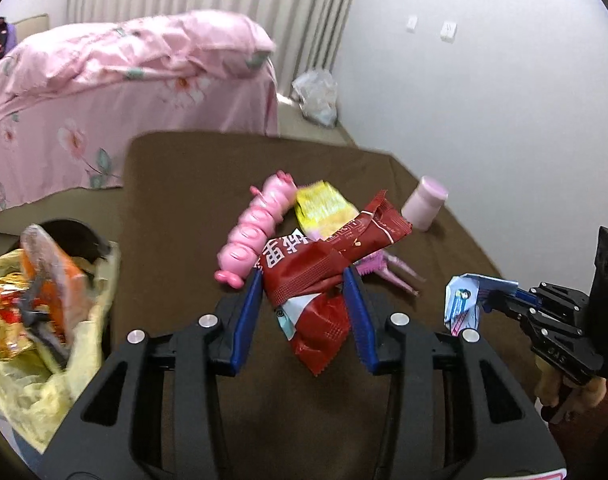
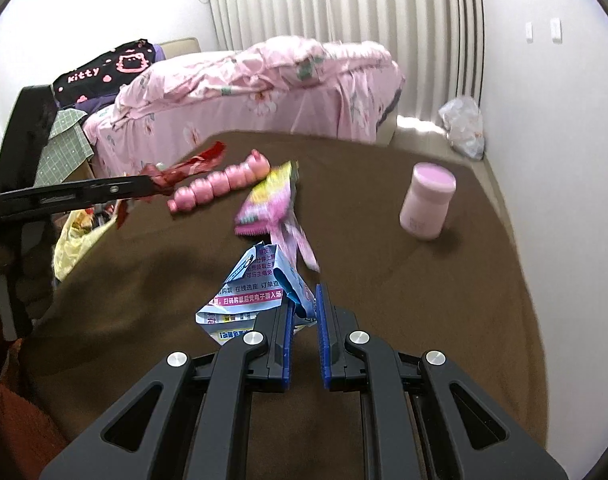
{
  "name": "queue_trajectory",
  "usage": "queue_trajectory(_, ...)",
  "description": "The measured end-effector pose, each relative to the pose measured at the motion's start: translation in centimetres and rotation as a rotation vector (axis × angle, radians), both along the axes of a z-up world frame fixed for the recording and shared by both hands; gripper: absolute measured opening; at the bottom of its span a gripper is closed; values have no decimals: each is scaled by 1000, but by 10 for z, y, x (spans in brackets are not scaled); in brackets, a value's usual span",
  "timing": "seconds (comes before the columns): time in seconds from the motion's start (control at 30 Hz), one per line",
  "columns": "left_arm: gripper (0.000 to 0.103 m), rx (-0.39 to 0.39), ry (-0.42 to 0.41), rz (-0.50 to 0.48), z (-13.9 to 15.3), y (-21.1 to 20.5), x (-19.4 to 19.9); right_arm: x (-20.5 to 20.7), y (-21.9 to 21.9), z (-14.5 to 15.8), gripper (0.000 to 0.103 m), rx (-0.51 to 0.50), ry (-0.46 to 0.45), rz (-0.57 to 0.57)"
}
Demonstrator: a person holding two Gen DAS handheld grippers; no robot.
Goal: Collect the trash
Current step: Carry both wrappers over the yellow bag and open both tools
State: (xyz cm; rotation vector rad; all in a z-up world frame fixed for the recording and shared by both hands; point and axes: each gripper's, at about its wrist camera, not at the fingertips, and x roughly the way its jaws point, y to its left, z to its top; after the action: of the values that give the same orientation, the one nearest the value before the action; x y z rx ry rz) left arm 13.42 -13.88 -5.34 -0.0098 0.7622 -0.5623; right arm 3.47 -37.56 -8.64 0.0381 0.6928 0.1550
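Above the brown table (image 1: 175, 184), my left claw (image 1: 304, 280) pinches a red wrapper (image 1: 316, 264) between its pads. My right claw (image 2: 306, 300) clamps a crumpled blue wrapper (image 2: 247, 292); a yellow trash bag (image 1: 43, 392) sits left.

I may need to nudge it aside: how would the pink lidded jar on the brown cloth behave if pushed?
The pink jar stands upright, taller than wide, so a high push would probably tip it. Round-bodied, it would likely roll once down. The soft brown cloth may drag at its base.
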Motion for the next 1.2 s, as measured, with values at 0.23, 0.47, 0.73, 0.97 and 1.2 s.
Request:
queue_trajectory(0.23,40,-46,-127,165,46,64,-15,23,48,63,11,-49,-130,108)
queue_trajectory(0.47,40,-77,-159,370,63,141,-22,52,116,98,11,-57,-185,241)
queue_trajectory(0.73,40,-62,-148,630,50,218,-23,103,203,98,11,-67,-143,385)
queue_trajectory(0.97,40,-90,-70,752,17,254,-11,144,277,55,11,-93,-45,521)
queue_trajectory(1.2,40,-141,-10,714,-15,261,7,172,317,10,11,-99,58,594)
